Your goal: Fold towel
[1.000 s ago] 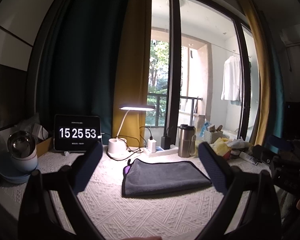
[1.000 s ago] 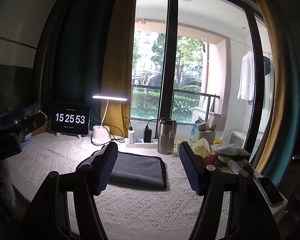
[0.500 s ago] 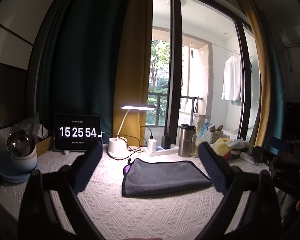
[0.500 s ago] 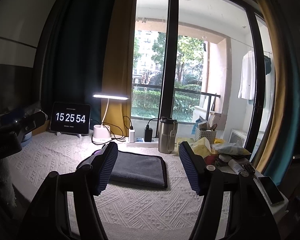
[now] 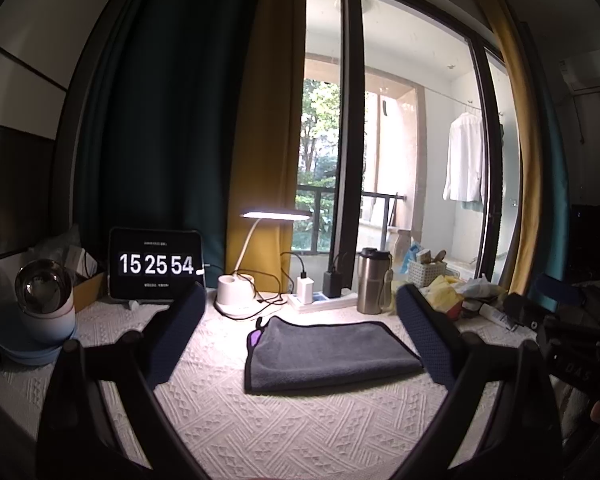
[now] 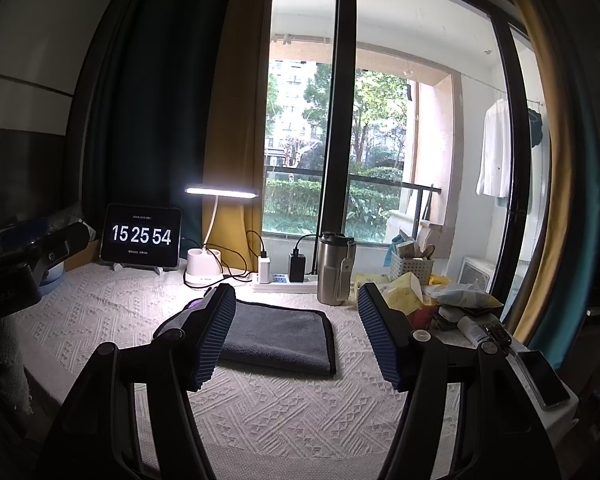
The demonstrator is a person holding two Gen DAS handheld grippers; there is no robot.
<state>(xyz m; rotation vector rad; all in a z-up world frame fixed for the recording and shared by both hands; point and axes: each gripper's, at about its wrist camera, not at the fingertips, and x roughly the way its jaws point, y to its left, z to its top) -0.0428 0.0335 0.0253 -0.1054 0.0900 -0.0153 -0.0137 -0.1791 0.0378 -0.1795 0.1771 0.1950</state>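
A dark grey towel (image 5: 328,354) with a black edge lies folded flat on the white textured tablecloth (image 5: 284,428); a purple tag shows at its back left corner. It also shows in the right wrist view (image 6: 280,336). My left gripper (image 5: 300,340) is open and empty, held above the table in front of the towel. My right gripper (image 6: 298,336) is open and empty, also in front of the towel; its left finger (image 6: 214,336) hides the towel's left end. Neither touches the towel.
Behind the towel stand a lit desk lamp (image 5: 236,300), a power strip with chargers (image 5: 320,300) and a steel tumbler (image 5: 374,286). A tablet clock (image 5: 156,266) and a bowl stack (image 5: 44,320) are at left. Clutter (image 6: 428,296) and a phone (image 6: 542,378) lie right.
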